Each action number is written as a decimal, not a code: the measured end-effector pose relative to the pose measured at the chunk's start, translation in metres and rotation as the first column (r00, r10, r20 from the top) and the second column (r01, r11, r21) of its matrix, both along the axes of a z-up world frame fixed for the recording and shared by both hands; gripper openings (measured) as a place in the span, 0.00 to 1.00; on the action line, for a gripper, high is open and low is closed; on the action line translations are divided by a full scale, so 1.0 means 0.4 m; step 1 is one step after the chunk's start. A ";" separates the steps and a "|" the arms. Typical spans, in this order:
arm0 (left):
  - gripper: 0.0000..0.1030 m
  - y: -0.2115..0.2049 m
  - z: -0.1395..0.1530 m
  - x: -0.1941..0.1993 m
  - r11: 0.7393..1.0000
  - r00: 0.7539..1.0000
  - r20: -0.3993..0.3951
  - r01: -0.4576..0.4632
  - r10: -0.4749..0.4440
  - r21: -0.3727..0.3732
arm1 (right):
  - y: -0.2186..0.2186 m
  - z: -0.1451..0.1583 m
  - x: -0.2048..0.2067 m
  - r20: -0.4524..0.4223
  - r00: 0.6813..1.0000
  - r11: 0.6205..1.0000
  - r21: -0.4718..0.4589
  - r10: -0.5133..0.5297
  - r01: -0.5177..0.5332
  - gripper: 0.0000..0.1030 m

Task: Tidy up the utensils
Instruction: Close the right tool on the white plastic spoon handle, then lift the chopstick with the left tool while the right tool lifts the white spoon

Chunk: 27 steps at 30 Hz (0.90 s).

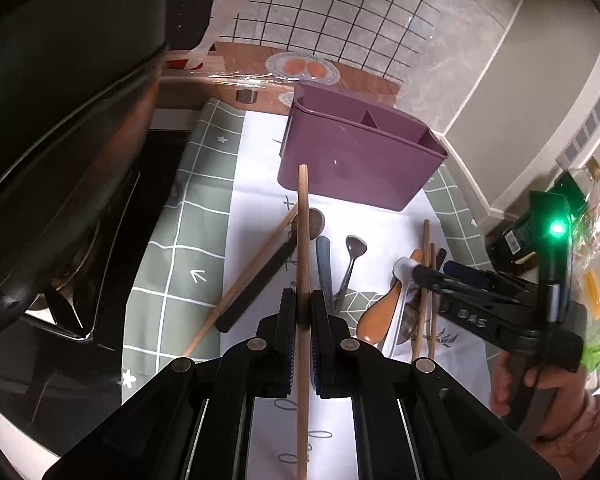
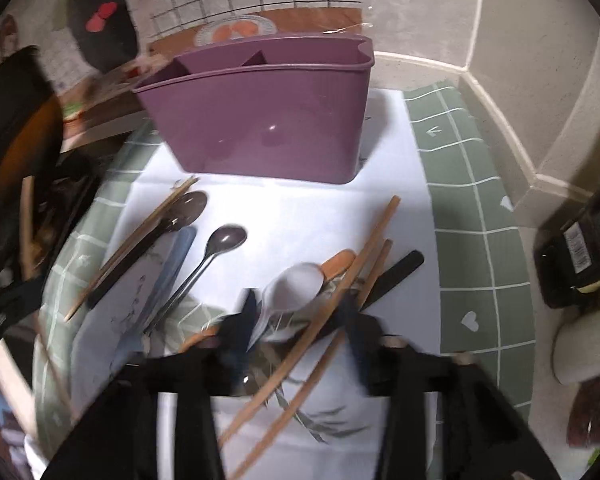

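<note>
My left gripper (image 1: 303,308) is shut on a wooden chopstick (image 1: 302,240), held above the mat and pointing at the purple utensil holder (image 1: 352,156). My right gripper (image 2: 300,312) is open, low over a pile with a white spoon (image 2: 296,280), two wooden chopsticks (image 2: 364,252), an orange spoon (image 2: 338,262) and a black handle (image 2: 400,268). It also shows at the right of the left wrist view (image 1: 432,276). The holder (image 2: 260,120) stands empty behind the pile. A metal spoon (image 2: 220,240), a blue handle (image 2: 172,264) and another chopstick (image 2: 140,236) lie to the left.
A white sheet (image 2: 300,208) lies on a green checked mat (image 2: 476,208). A dark pan on a stove (image 1: 60,140) is at the left. A dark bottle (image 2: 580,248) stands at the right near the wall.
</note>
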State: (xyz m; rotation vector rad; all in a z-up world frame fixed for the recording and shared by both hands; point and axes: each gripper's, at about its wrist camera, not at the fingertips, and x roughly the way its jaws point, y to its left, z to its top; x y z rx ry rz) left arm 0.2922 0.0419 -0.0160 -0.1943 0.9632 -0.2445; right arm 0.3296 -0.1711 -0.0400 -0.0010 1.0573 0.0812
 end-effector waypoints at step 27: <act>0.07 0.037 0.016 -0.001 0.993 0.998 0.048 0.043 -0.038 -0.111 | 0.045 0.039 -0.047 0.031 0.991 0.987 -0.102 0.131 -0.127 0.27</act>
